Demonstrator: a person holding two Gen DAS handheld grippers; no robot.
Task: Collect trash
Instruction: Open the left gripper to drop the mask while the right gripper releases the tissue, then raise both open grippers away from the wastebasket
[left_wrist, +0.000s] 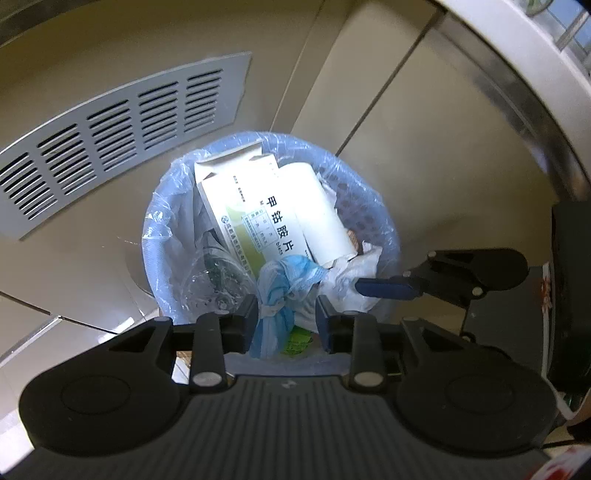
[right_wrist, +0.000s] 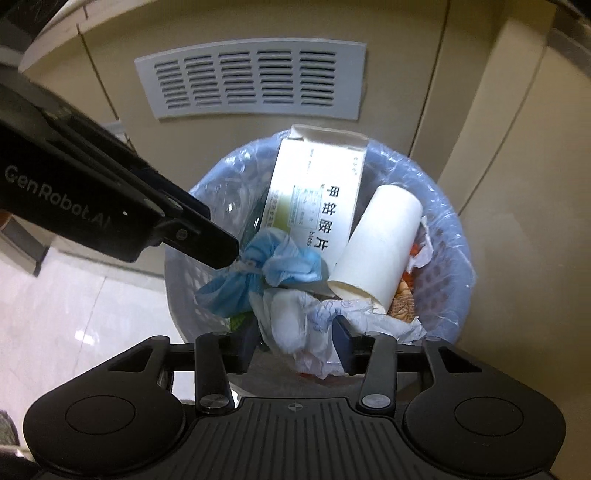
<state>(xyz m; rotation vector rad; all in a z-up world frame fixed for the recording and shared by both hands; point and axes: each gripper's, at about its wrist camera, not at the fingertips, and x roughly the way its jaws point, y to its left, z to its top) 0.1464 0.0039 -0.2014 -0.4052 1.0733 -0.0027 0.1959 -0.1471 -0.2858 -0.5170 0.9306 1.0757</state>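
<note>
Left wrist view: my left gripper (left_wrist: 286, 319) had its jaws apart around the knotted blue mask (left_wrist: 286, 280), not pinching it. The bin (left_wrist: 384, 229) sat mid-frame, with the medicine box (left_wrist: 251, 210) and paper roll (left_wrist: 321, 210) both slanting from upper left to lower right. A vent grille (left_wrist: 110, 147) sat upper left.

Right wrist view: my right gripper (right_wrist: 295, 343) was parted around crumpled white paper (right_wrist: 295, 317), with the left one crowding in from the left edge.

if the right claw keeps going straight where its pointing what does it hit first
Most likely the crumpled white paper lying between the right claw fingers, on top of the trash in the bin; exact depth is unclear.
</note>
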